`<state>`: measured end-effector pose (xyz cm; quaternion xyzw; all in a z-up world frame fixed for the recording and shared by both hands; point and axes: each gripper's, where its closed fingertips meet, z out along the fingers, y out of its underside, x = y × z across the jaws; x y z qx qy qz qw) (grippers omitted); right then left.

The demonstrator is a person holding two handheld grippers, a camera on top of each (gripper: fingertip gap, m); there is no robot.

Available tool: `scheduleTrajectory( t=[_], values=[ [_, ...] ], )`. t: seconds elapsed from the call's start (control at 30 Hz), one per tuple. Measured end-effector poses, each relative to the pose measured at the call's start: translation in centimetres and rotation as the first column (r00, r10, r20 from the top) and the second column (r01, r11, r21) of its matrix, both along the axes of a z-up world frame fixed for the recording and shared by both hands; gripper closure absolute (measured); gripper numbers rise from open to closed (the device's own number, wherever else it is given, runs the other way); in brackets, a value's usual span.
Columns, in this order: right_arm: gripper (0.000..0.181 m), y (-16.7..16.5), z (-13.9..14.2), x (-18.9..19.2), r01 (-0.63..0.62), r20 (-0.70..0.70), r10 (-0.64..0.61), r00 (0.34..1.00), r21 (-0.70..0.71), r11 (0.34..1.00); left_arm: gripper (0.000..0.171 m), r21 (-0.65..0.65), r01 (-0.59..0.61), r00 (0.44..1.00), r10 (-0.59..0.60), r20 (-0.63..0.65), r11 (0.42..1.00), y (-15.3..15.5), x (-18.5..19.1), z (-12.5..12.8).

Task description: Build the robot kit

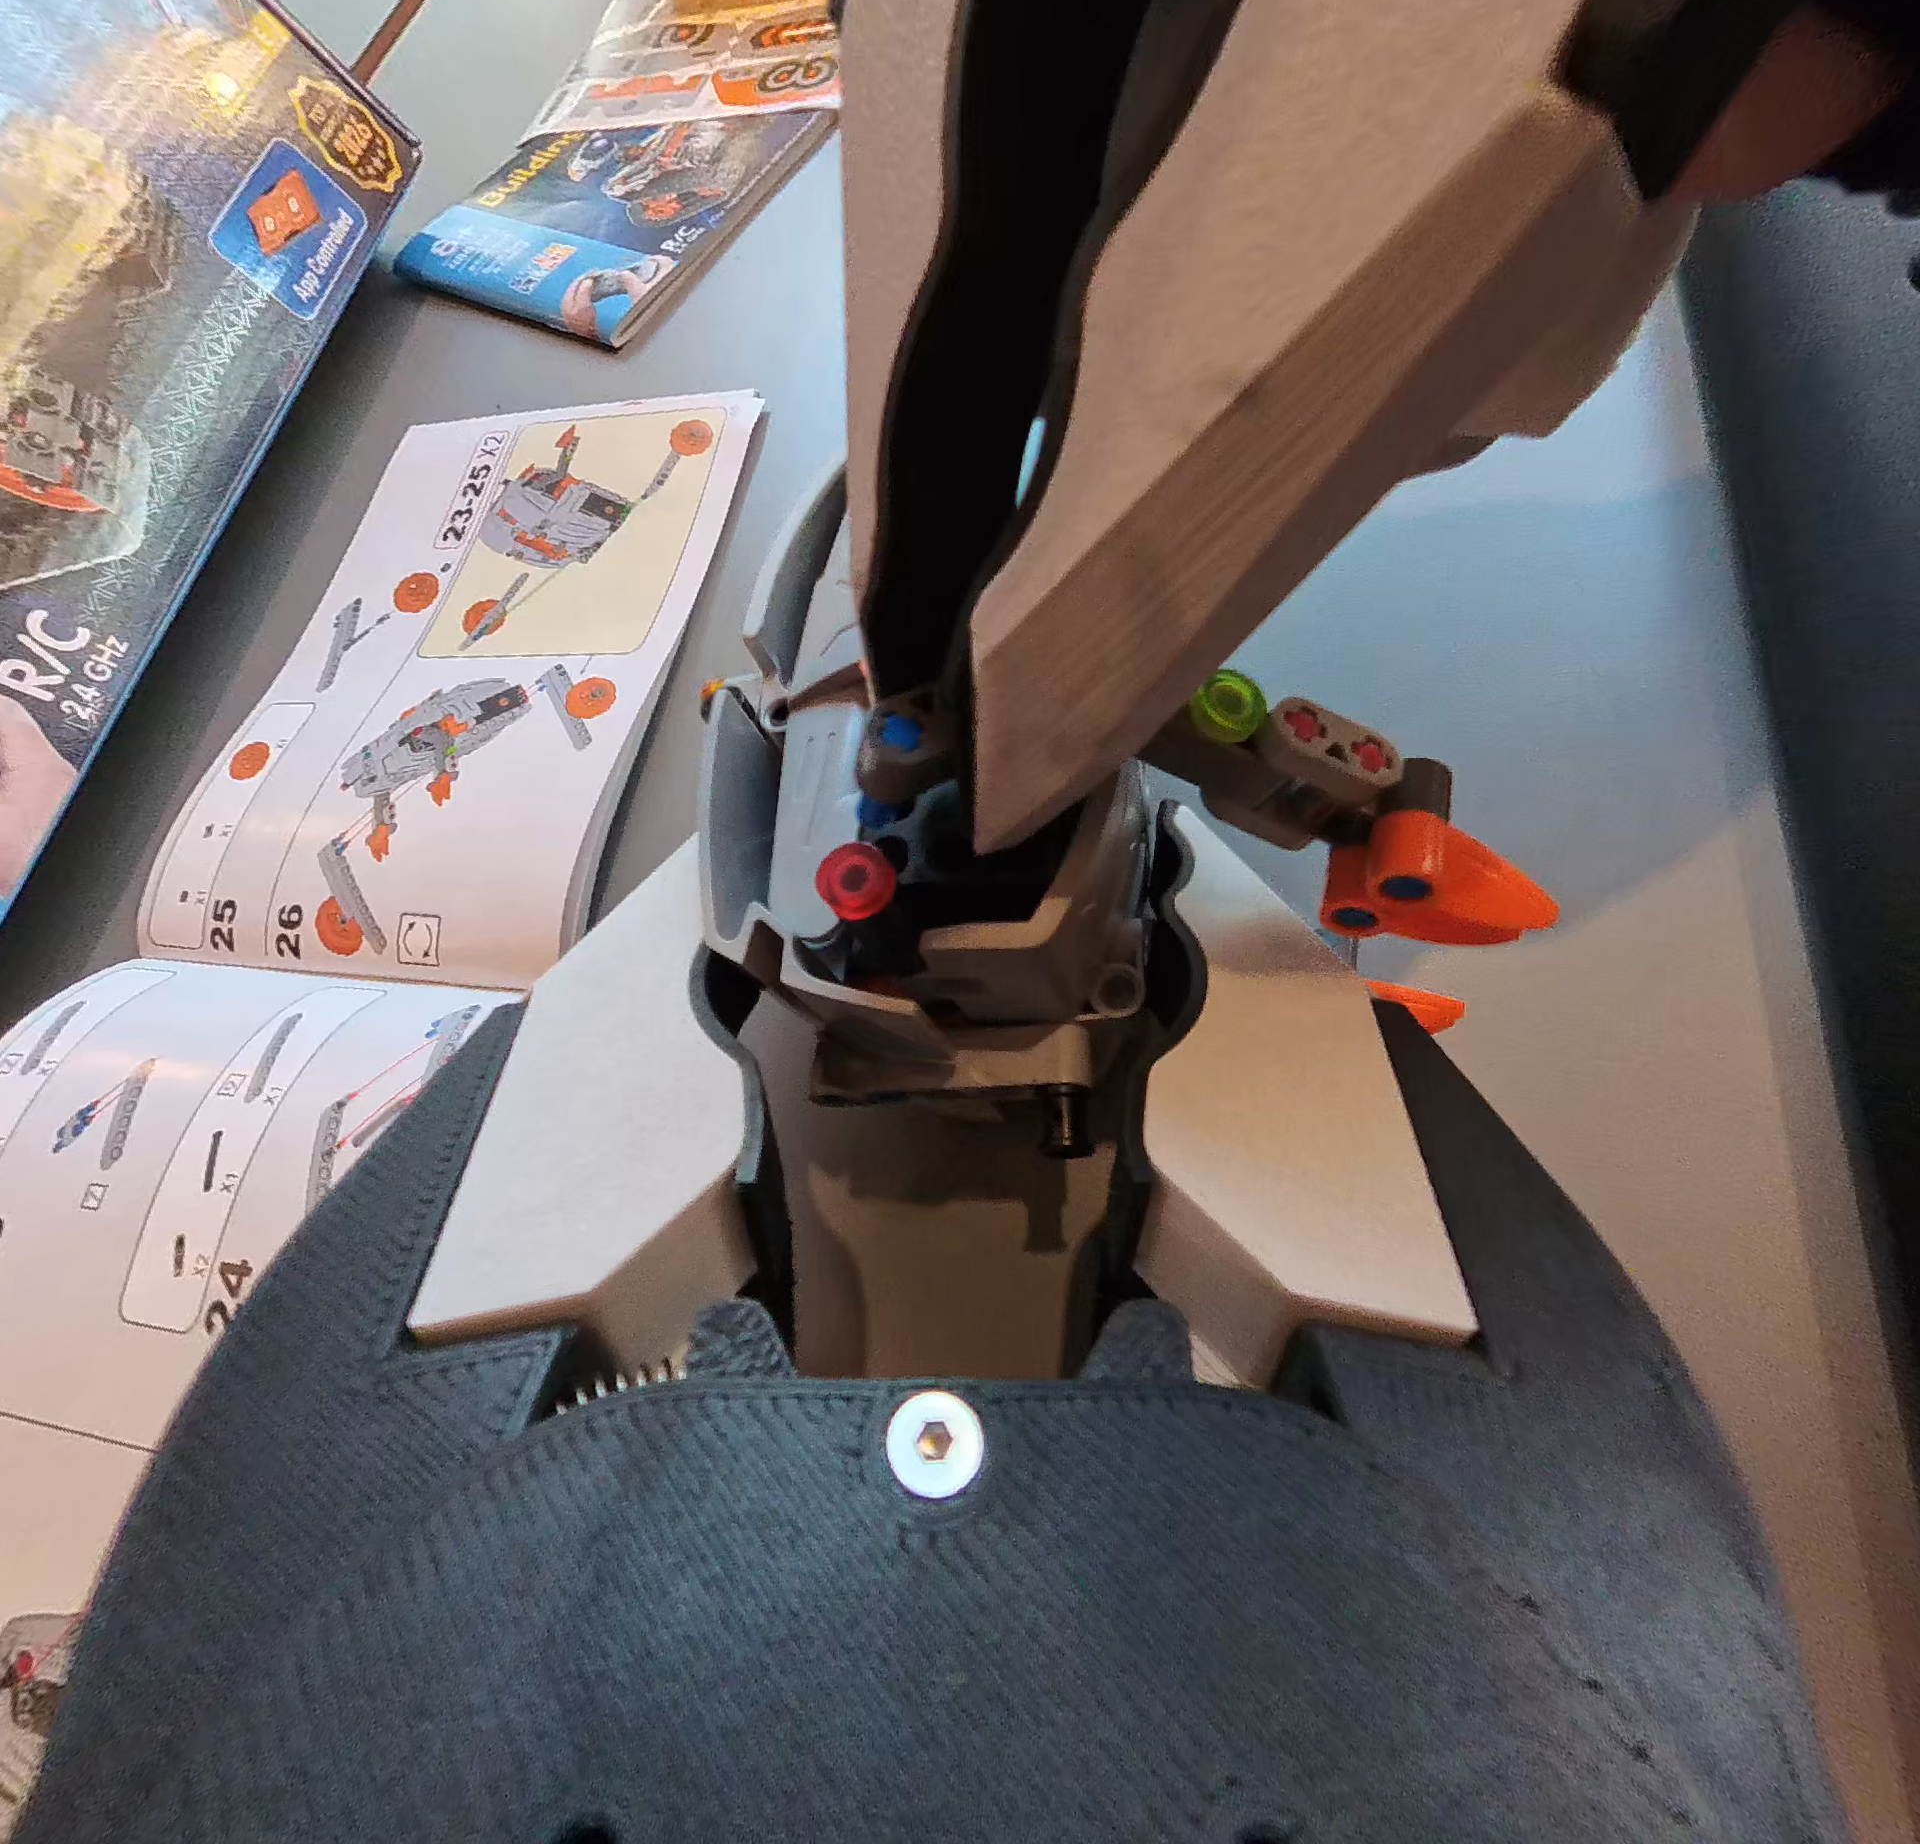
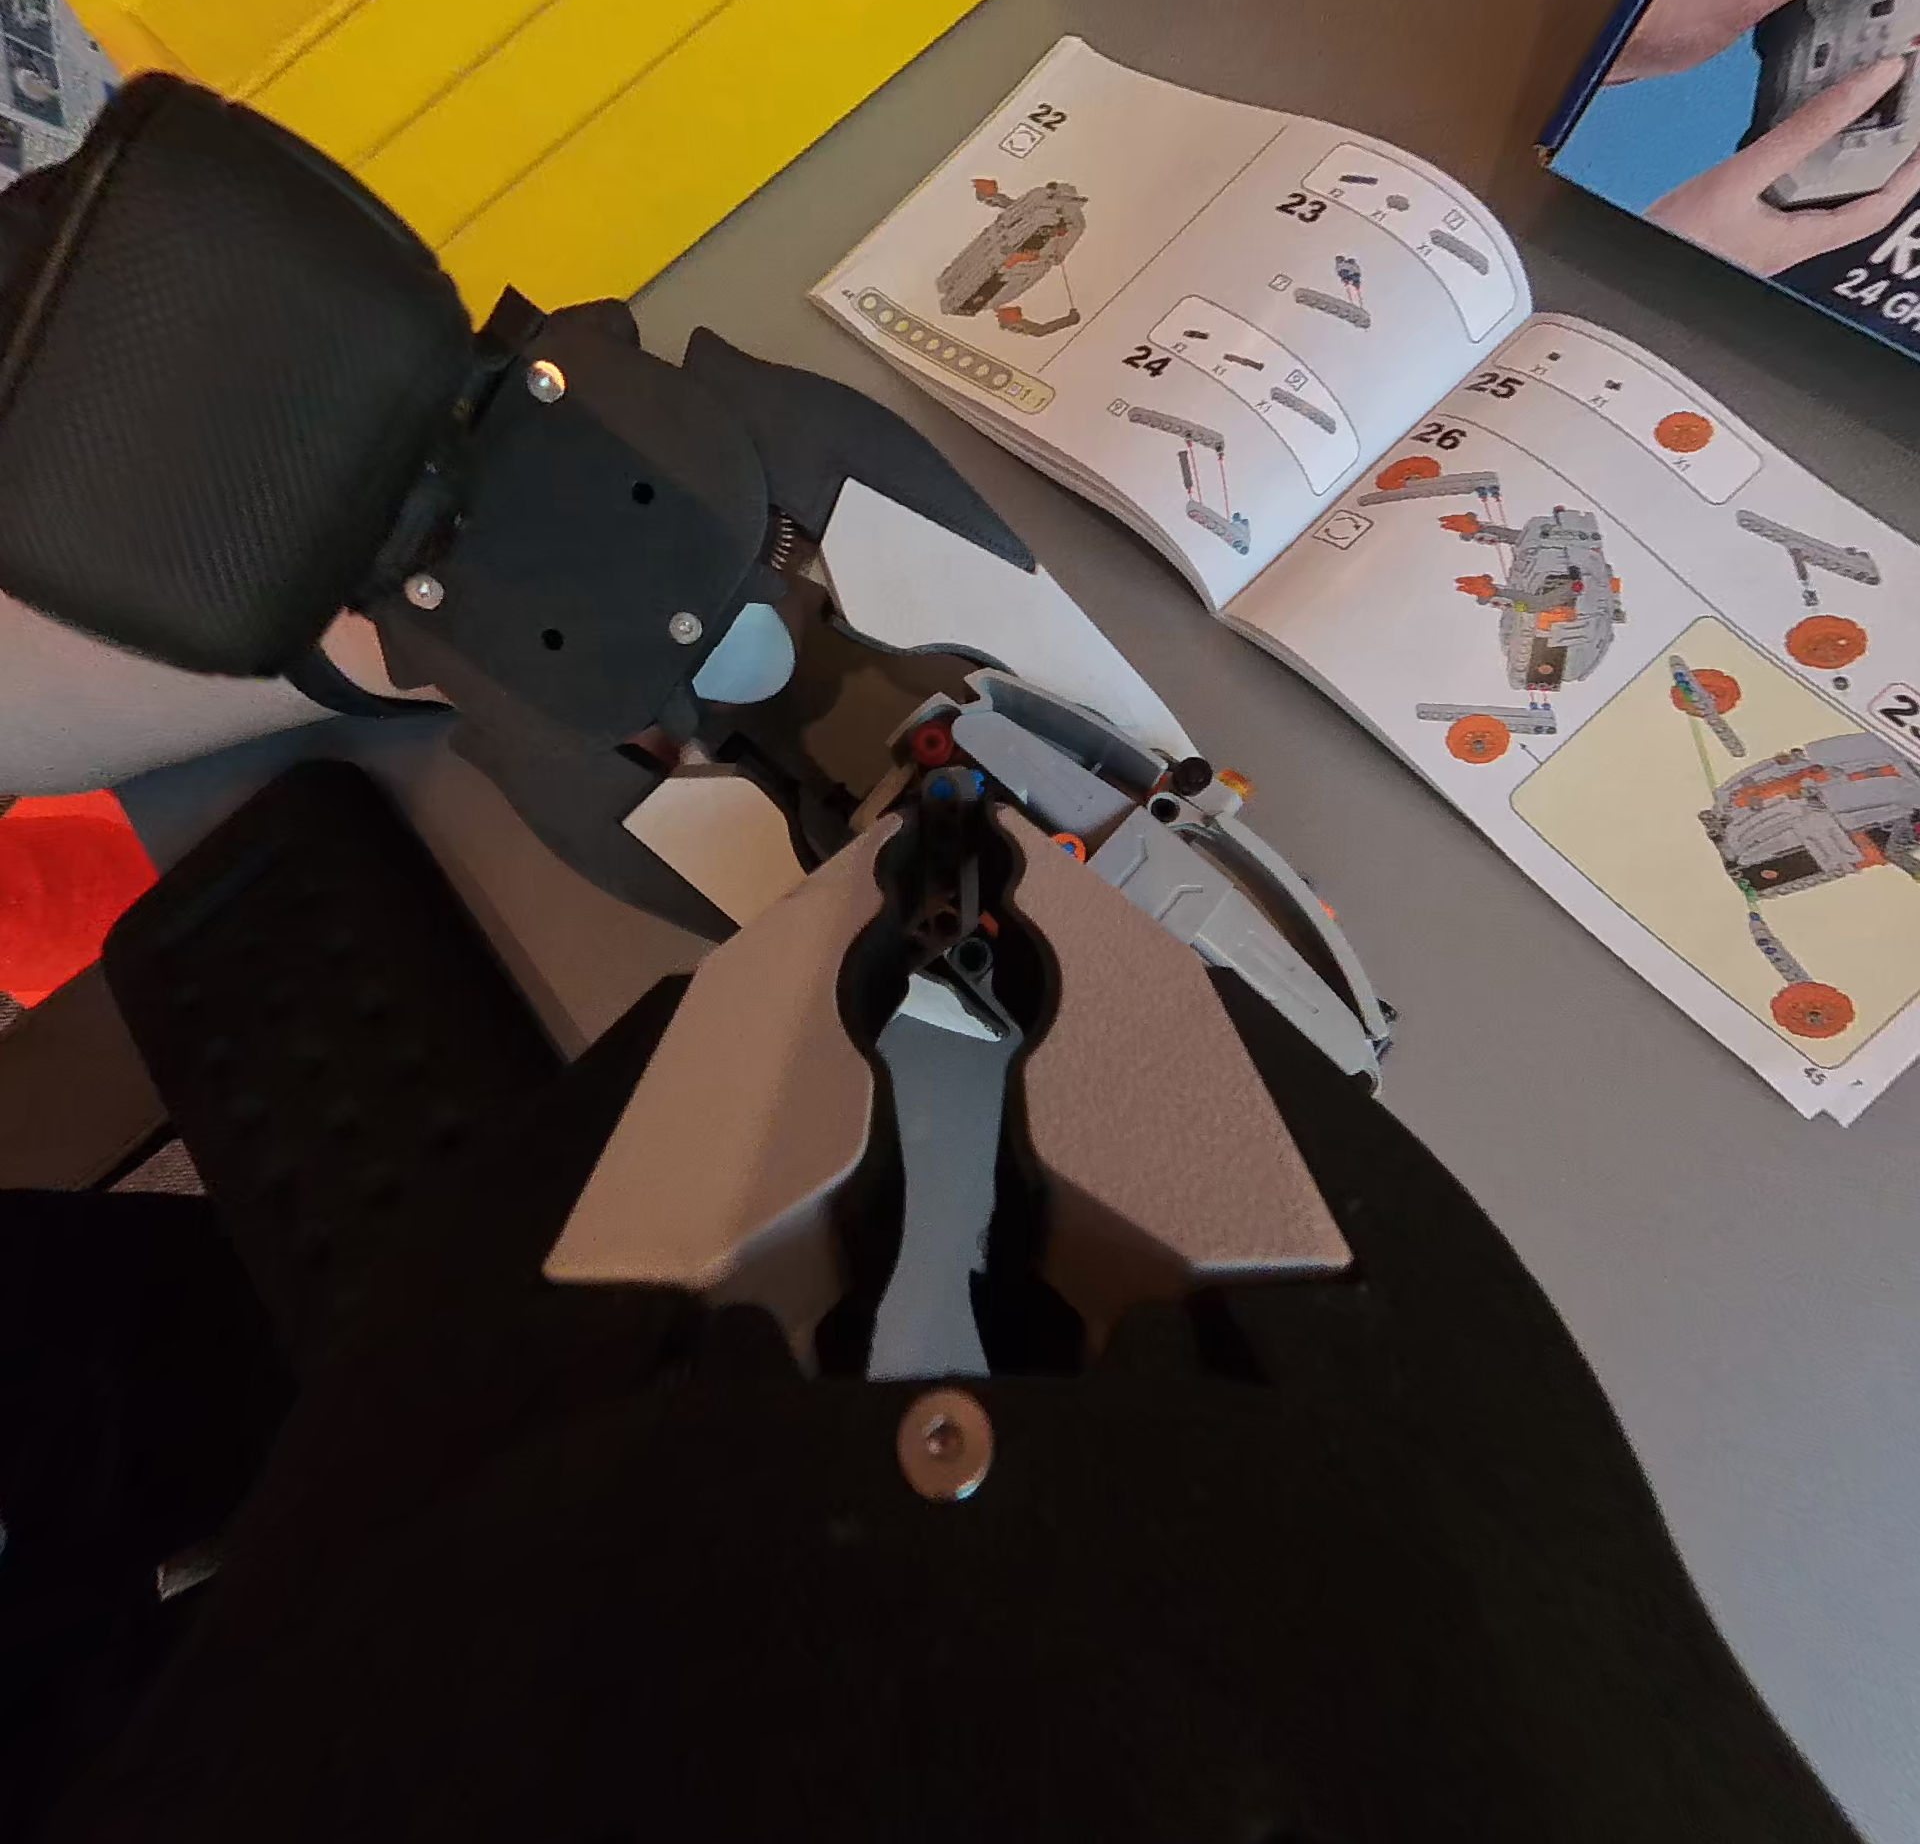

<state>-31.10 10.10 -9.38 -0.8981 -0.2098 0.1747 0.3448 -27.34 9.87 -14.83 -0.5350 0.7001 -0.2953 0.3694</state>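
Note:
My left gripper [image 1: 951, 963] is shut on a grey brick-built model [image 1: 831, 786] and holds it by its sides just above the grey table. The model has a red stud [image 1: 854, 878], a green stud [image 1: 1228, 705] and an arm ending in an orange claw [image 1: 1444, 880]. My right gripper [image 2: 951, 838] is shut on a small dark beam with blue pins [image 2: 951, 901] and presses it against the top of the model [image 2: 1164, 859]. In the left wrist view the right gripper [image 1: 935, 755] comes down from above. In the right wrist view the left gripper [image 2: 883, 734] reaches in from the upper left.
An open instruction booklet [image 2: 1351, 444] lies beside the model, also in the left wrist view [image 1: 436, 693]. The kit's box [image 1: 156, 288] and a second booklet [image 1: 613, 215] lie beyond it. A yellow box [image 2: 520, 80] stands at the back left. Spacing between my two grippers at the tips: around 6 cm.

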Motion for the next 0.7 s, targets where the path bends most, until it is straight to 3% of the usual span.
scheduleTrajectory(
  t=[0.1,0.23,0.53,0.7],
  values=[
    [0.173,-0.1,0.4,-0.2,-0.017,-0.070,0.016,0.997,-0.006,1.000,0.098,-0.057,0.024,0.999,-0.021,0.047,0.998,-0.5,-0.6,0.9],
    [0.173,-0.4,1.4,-0.1,-0.039,-0.157,0.039,0.987,0.000,0.999,0.104,-0.141,0.085,0.979,-0.056,0.198,0.986,-1.4,-2.1,4.3],
    [0.173,-1.4,1.5,-0.4,-0.091,-0.183,0.090,0.979,0.004,0.996,0.119,-0.132,0.157,0.972,-0.129,0.198,0.979,-1.3,-3.8,4.8],
    [0.173,-1.8,1.7,-0.8,-0.135,-0.179,0.134,0.975,0.009,0.991,0.135,-0.095,0.194,0.953,-0.165,0.255,0.976,-1.6,-4.7,6.5]
  ],
)
